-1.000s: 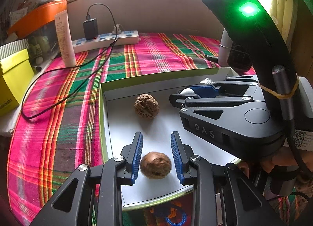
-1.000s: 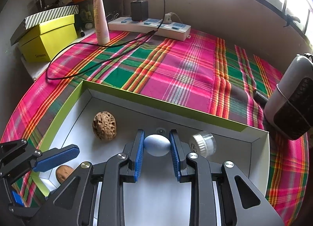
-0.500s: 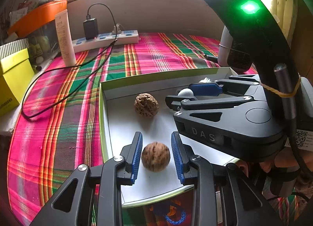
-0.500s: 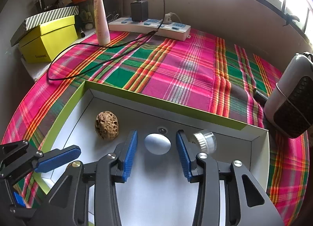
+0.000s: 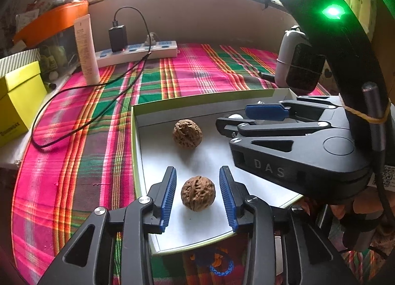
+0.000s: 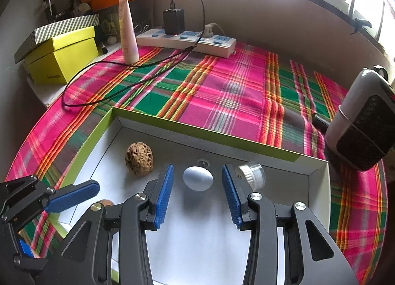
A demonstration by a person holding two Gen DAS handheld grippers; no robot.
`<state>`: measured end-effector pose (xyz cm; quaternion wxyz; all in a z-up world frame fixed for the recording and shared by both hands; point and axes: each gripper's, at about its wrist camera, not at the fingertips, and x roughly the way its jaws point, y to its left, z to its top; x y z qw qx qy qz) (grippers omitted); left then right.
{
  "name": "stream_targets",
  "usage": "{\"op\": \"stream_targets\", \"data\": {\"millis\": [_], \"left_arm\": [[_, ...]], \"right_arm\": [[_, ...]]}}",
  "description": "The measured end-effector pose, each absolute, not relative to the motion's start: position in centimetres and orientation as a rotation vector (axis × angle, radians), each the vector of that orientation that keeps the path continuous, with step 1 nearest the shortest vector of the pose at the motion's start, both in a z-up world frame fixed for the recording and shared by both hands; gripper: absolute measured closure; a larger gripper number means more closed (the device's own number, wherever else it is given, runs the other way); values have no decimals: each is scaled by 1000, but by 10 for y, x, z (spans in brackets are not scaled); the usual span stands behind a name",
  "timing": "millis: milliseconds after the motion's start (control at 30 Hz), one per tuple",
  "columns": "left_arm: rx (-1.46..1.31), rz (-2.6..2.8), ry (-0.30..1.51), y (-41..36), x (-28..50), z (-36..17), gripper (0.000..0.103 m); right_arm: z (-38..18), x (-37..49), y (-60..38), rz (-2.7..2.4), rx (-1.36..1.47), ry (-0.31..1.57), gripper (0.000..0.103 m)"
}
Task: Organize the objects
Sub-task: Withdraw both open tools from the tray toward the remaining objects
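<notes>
Now both claws gape: left claw [image 5: 197,193] straddles walnut [image 5: 198,196], right claw [image 6: 197,194] egg [image 6: 197,178].

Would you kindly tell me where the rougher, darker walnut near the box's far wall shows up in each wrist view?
Left wrist: the walnut lies centre frame, beyond the left gripper.
Right wrist: left of centre, left of the right gripper.
Shared landmark: the power strip.

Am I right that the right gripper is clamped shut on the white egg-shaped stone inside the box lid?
Not quite: the right wrist view shows the right gripper open, its blue pads standing clear on either side of the white egg-shaped stone, which does lie inside the box lid.
</notes>
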<state>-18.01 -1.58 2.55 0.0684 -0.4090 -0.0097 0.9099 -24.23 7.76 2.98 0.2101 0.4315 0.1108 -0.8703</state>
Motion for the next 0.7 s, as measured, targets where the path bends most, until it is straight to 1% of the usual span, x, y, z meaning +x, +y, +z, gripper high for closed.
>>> {"op": "stream_targets", "data": {"millis": [700], "left_arm": [[-1190,2780,-39,-20,-149,41,61]], "right_arm": [[49,-205,89,-2476,1154,247,60]]}}
